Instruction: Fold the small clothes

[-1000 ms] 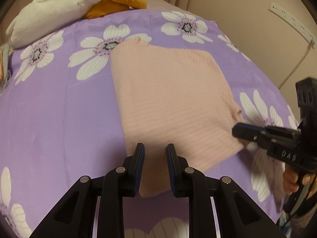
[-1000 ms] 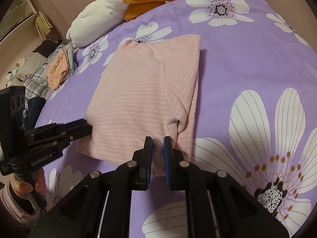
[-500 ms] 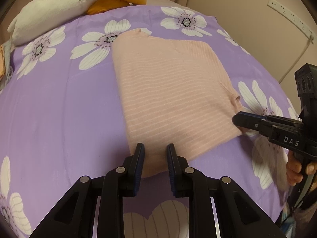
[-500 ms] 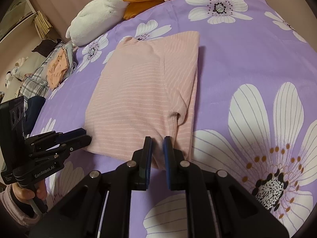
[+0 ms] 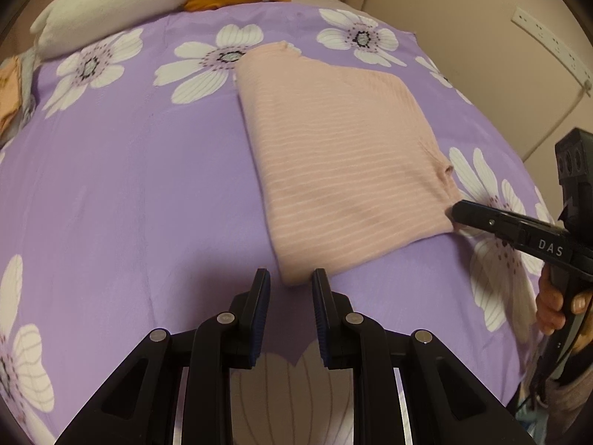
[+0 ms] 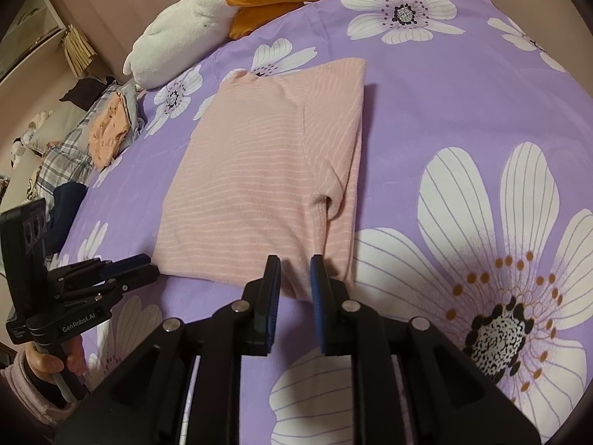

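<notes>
A pink striped small top (image 5: 341, 155) lies folded flat on the purple flowered bedsheet (image 5: 129, 193); it also shows in the right wrist view (image 6: 259, 170) with one sleeve folded over its right side. My left gripper (image 5: 291, 278) is open, its fingertips at the garment's near left corner, holding nothing. My right gripper (image 6: 294, 263) is open at the near right corner, the hem just between its tips. Each gripper shows in the other's view: the right one (image 5: 454, 211) and the left one (image 6: 148, 265).
A white and orange plush toy (image 6: 207, 18) lies at the far end of the bed. A pile of other clothes (image 6: 107, 129) sits at the far left edge. A wall with a white power strip (image 5: 548, 48) is on the right.
Both grippers have drawn back toward me from over the garment's near edge to its corners. The right gripper's jaws have opened wider. The garment stays flat.
</notes>
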A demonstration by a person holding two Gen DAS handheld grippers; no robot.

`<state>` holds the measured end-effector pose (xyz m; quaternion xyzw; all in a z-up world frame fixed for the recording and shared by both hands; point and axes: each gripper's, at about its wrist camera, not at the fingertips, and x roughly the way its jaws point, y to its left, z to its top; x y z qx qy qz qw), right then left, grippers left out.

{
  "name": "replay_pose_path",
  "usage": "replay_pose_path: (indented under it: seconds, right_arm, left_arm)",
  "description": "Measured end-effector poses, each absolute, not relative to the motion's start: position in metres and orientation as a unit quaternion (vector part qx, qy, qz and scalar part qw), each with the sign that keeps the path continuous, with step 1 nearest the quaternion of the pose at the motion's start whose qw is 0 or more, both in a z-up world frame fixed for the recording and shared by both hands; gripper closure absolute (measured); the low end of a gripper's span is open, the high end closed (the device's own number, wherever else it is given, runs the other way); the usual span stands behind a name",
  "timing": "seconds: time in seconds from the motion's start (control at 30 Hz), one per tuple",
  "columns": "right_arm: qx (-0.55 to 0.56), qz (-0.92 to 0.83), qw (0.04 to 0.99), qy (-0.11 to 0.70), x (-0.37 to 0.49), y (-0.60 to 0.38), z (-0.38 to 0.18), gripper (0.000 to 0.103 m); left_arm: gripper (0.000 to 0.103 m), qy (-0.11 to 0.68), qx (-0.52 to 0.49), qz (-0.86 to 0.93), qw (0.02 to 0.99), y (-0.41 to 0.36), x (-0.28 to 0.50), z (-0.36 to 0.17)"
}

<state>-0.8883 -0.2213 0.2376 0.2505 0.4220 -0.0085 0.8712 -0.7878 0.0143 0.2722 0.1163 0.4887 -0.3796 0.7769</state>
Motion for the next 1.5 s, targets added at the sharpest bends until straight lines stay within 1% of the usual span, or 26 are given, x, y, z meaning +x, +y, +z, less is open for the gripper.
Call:
replay_pose_path:
  seconds: [0.1,0.17,0.2,0.23,0.27,0.37,0.5,0.6,0.93,1.0,1.03,1.07,1.5]
  right_arm:
    - [0.257,-0.006,0.87,0.421,-0.892,-0.221,0.24,0.08]
    - [0.262,-0.004,0.869,0.419,-0.894,-0.222,0.242,0.073]
    - [0.266,-0.002,0.869,0.417,-0.895,-0.222,0.244,0.071]
    - [0.27,-0.002,0.869,0.415,-0.896,-0.223,0.245,0.067]
    - [0.275,-0.003,0.869,0.412,-0.898,-0.224,0.246,0.061]
    - [0.285,-0.006,0.868,0.407,-0.9,-0.227,0.249,0.056]
    - [0.302,-0.008,0.865,0.4,-0.901,-0.234,0.25,0.054]
    - [0.315,-0.012,0.863,0.396,-0.9,-0.24,0.249,0.05]
    - [0.348,-0.013,0.853,0.389,-0.883,-0.26,0.243,0.045]
    - [0.354,-0.011,0.851,0.388,-0.878,-0.264,0.241,0.042]
    - [0.358,-0.01,0.85,0.388,-0.877,-0.266,0.24,0.037]
    - [0.361,-0.01,0.849,0.387,-0.875,-0.267,0.239,0.036]
    - [0.377,0.005,0.84,0.391,-0.843,-0.278,0.225,0.036]
  left_arm:
    - [0.083,0.493,0.1,-0.376,0.778,0.019,-0.785,0.276]
    - [0.066,0.495,0.088,-0.375,0.778,0.022,-0.782,0.278]
    - [0.05,0.495,0.082,-0.374,0.78,0.024,-0.78,0.278]
    - [0.046,0.493,0.076,-0.374,0.782,0.025,-0.779,0.28]
    - [0.046,0.49,0.071,-0.374,0.784,0.026,-0.778,0.281]
    - [0.046,0.49,0.062,-0.374,0.785,0.026,-0.773,0.283]
    - [0.046,0.488,0.056,-0.377,0.785,0.024,-0.769,0.285]
    - [0.046,0.489,0.051,-0.379,0.784,0.021,-0.764,0.286]
    - [0.046,0.497,0.028,-0.386,0.777,0.006,-0.744,0.283]
    - [0.046,0.5,0.024,-0.387,0.775,0.003,-0.74,0.282]
    - [0.046,0.501,0.022,-0.387,0.774,0.001,-0.738,0.281]
    - [0.046,0.503,0.02,-0.388,0.772,-0.001,-0.736,0.28]
    - [0.046,0.519,0.003,-0.396,0.757,-0.021,-0.717,0.267]
